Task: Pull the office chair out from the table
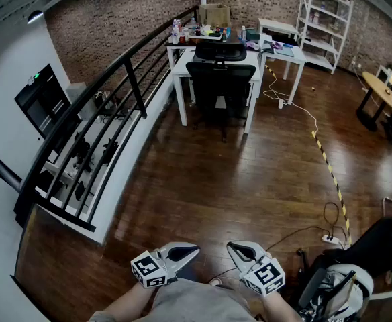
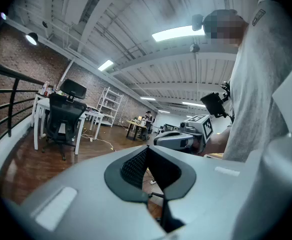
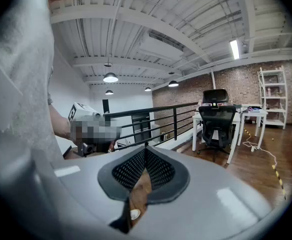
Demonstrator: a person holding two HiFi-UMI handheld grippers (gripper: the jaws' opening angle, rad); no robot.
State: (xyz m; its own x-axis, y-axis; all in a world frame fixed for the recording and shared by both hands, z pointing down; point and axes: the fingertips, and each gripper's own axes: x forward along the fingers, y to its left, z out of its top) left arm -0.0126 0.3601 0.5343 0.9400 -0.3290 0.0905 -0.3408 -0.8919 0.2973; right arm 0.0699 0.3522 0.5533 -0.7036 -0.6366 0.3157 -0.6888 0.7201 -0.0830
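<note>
A black mesh office chair (image 1: 219,79) is tucked under a white table (image 1: 182,72) at the far end of the room. It also shows far off in the left gripper view, chair (image 2: 61,116), and in the right gripper view, chair (image 3: 217,124). Both grippers sit close to my body, far from the chair. My left gripper (image 1: 194,249) is shut with nothing between its pads. My right gripper (image 1: 229,246) is shut and empty too. Their tips point toward each other.
A black curved railing (image 1: 109,106) runs along the left. A white cable and a yellow-black floor strip (image 1: 327,163) cross the wooden floor on the right. A white shelf (image 1: 327,22) stands at the back right, and another chair (image 1: 357,267) is near my right side.
</note>
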